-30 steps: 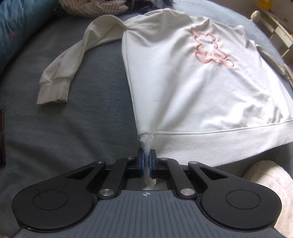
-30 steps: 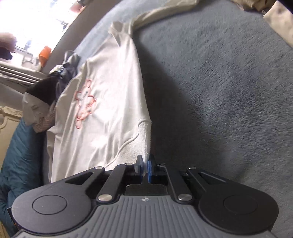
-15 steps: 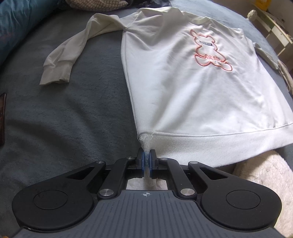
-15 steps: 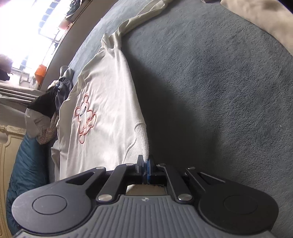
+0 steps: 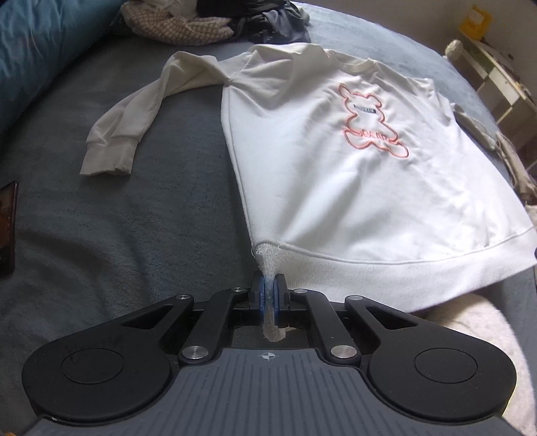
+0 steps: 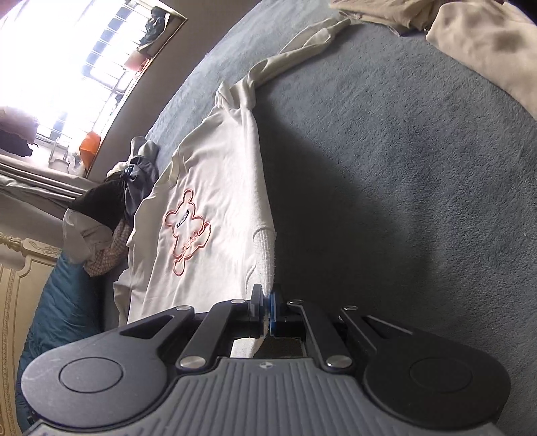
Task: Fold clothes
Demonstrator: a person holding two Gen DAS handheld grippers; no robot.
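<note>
With both hem corners pinched, the white sweatshirt [image 5: 335,174] lies face up on the grey bed cover [image 5: 117,234], its pink bear outline [image 5: 369,124] showing, collar toward the far edge of the bed and ribbed hem at the near edge. The left gripper [image 5: 267,291] has its jaws clenched on the hem corner on the left side of the garment; a tuft of rib pokes out behind the blue pads. The right gripper [image 6: 265,302] is likewise clamped on the opposite hem corner, seen edge-on in the right wrist view. One sleeve [image 5: 134,127] lies spread toward the left edge of the bed, the other sleeve [image 6: 295,50] trails off toward the far right corner. A pile of other clothes [image 5: 188,23] sits at the far edge, just beyond the collar.

My read is that the step in hand is stretching the body flat before the first fold. To do it well, keep the two grips level and pull apart evenly so the hem runs straight, with no slack sag between the corners. Draw gently toward the near edge so creases near the armpit smooth out without dragging the collar. Lay the hem down before letting go, since the pinches are small and the rib could slip out if tugged sharply
</note>
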